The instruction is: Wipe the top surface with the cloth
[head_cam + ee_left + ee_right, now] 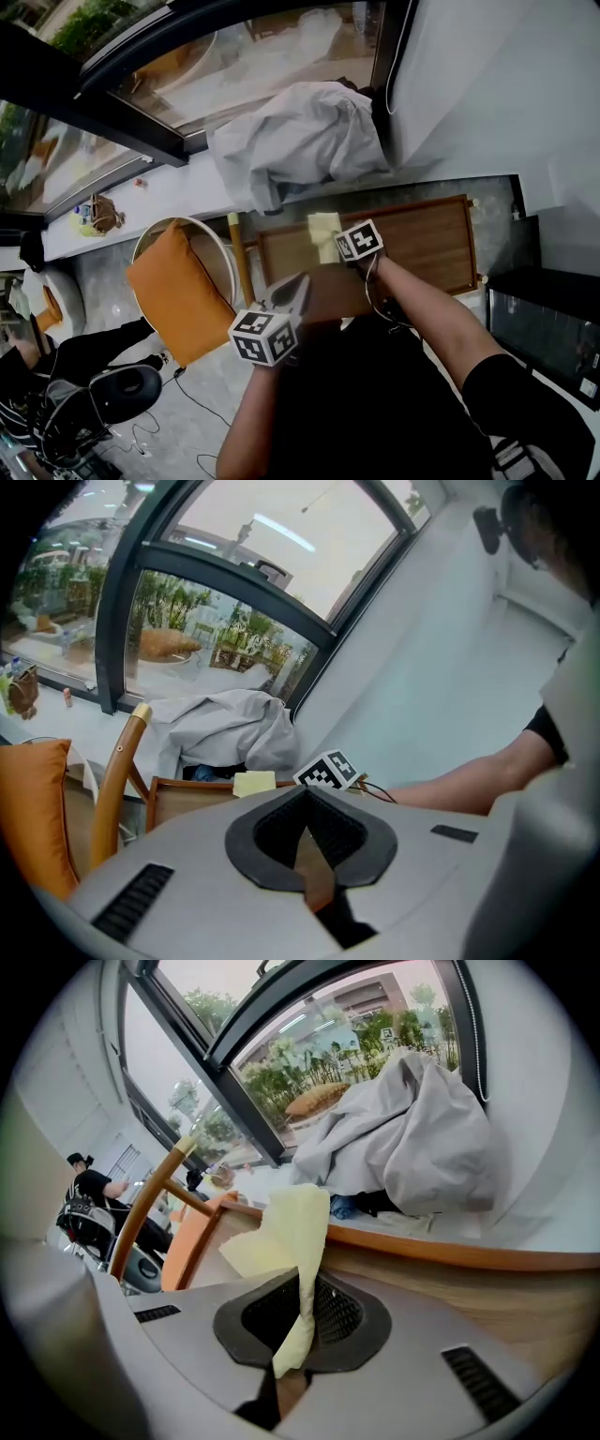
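Note:
A pale yellow cloth (324, 232) lies at the near left of the wooden table top (422, 244). My right gripper (337, 246) is shut on it. In the right gripper view the cloth (291, 1232) stands up from between the closed jaws of the right gripper (300, 1326) and folds over just above the wood (487, 1288). My left gripper (298, 286) hangs nearer to me, off the table's left front corner. Its jaws are shut with nothing in them (309, 841). The left gripper view shows the cloth (254, 783) beside the right gripper's marker cube (329, 770).
A crumpled grey garment (300, 141) is heaped on the sill behind the table. A round chair with an orange cushion (178, 291) and a wooden post (239, 258) stands to the left. A black cabinet (544, 319) is at the right, and a person (56, 375) sits at lower left.

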The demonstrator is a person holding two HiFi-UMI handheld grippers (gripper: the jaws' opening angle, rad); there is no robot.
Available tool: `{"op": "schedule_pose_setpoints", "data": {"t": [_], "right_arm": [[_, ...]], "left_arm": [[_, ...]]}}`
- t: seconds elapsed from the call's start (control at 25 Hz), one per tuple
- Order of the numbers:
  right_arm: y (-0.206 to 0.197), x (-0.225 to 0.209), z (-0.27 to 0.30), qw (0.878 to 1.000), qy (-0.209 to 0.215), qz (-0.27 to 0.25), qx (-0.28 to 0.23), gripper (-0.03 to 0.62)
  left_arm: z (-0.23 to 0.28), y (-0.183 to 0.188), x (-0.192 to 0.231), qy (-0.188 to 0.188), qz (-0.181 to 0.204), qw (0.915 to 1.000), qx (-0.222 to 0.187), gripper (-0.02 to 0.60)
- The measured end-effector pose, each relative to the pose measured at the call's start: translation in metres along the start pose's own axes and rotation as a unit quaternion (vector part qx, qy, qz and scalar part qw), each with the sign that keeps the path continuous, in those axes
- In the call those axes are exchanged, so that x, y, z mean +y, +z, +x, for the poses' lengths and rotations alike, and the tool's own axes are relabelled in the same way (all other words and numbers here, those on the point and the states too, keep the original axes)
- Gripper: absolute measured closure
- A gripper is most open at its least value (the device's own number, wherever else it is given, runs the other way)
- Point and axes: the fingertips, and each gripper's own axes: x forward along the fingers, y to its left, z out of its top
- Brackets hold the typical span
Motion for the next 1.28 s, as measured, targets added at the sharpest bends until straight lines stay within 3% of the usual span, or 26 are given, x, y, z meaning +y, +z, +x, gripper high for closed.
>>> {"op": "schedule_pose_setpoints", "data": {"t": [0.6,1.28], "right_arm": [[-0.015,-0.075,-0.045,0.999,-0.031,-0.005,-0.003,0.562],[-0.045,-0.167,-0.106,0.995,-0.089,0.029,-0.023,0.562]], "left_arm": [[0.034,-0.007,-0.039,-0.013,0.015,0.9996,0.02,0.574],[0.058,-0.016,-0.074,-0.029,0.027,0.9986,0.036,0.574]]}}
